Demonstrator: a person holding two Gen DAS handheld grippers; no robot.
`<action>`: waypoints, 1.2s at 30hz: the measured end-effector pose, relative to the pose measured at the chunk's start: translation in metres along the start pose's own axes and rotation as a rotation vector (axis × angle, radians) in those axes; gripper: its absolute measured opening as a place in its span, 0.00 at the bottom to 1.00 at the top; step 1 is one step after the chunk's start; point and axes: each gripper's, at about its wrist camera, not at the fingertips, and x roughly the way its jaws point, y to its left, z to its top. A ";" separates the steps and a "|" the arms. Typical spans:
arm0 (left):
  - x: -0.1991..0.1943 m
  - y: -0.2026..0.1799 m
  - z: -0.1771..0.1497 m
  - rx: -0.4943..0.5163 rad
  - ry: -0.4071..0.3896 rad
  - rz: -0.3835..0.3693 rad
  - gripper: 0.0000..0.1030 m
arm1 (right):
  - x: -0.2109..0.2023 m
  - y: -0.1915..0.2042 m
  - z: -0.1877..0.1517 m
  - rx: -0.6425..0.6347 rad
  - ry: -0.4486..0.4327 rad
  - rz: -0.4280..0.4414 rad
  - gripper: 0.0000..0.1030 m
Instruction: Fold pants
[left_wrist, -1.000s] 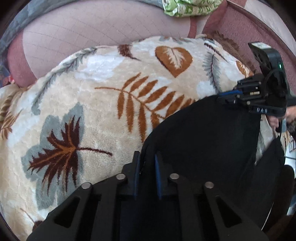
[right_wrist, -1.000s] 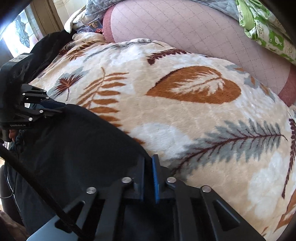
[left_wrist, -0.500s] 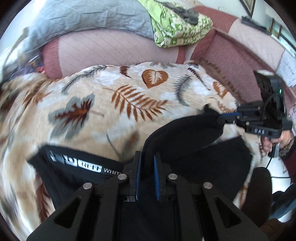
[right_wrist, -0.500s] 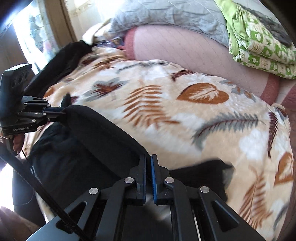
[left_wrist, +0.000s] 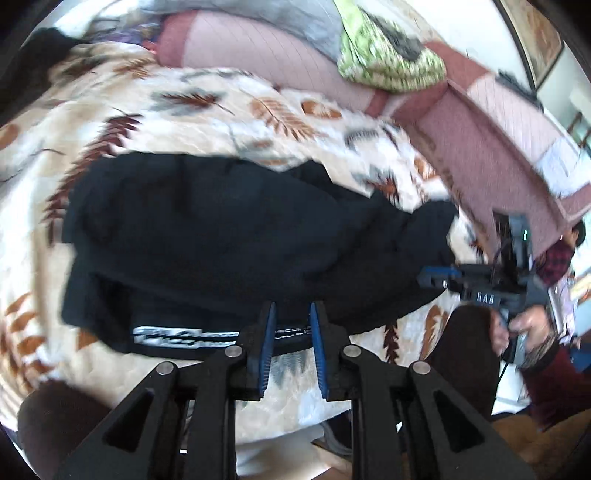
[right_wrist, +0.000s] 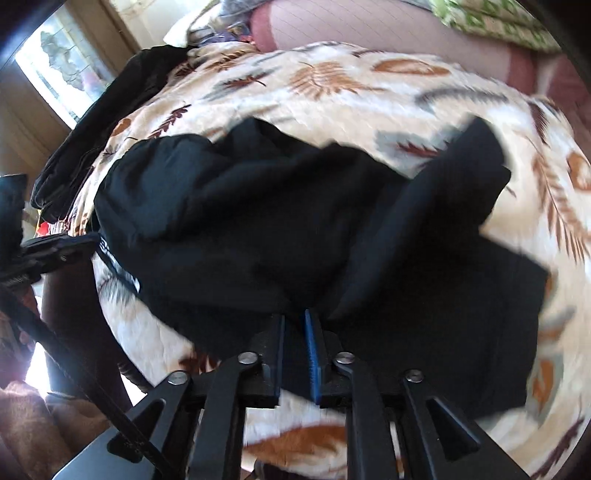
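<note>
The black pants (left_wrist: 229, 236) lie in a loose folded heap on the leaf-print blanket (left_wrist: 110, 110), with a white-lettered waistband (left_wrist: 177, 338) at the near edge. My left gripper (left_wrist: 291, 314) is open just above that near edge, with nothing between its blue pads. In the right wrist view the pants (right_wrist: 295, 229) spread across the blanket (right_wrist: 369, 85). My right gripper (right_wrist: 294, 321) hovers at their near edge with the jaws slightly apart and empty. The right gripper also shows at the right of the left wrist view (left_wrist: 424, 275).
A pink sofa back (left_wrist: 258, 48) and arm (left_wrist: 498, 147) border the blanket. A green patterned cloth (left_wrist: 388, 62) lies on the sofa back. Another dark garment (right_wrist: 110, 110) lies at the blanket's far left. A window (right_wrist: 59, 62) is beyond it.
Both grippers let go of the pants and pulled back and up. The pants' held edge dropped onto the blanket in a folded heap.
</note>
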 end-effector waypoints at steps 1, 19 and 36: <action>-0.012 0.003 0.002 -0.010 -0.029 0.011 0.26 | -0.005 -0.001 -0.004 0.008 -0.008 -0.008 0.20; -0.001 0.007 0.011 0.000 -0.064 0.161 0.56 | -0.011 -0.122 0.027 0.423 -0.112 -0.285 0.32; 0.009 0.028 0.009 -0.102 -0.061 0.204 0.58 | -0.079 -0.159 -0.030 0.598 -0.242 -0.389 0.46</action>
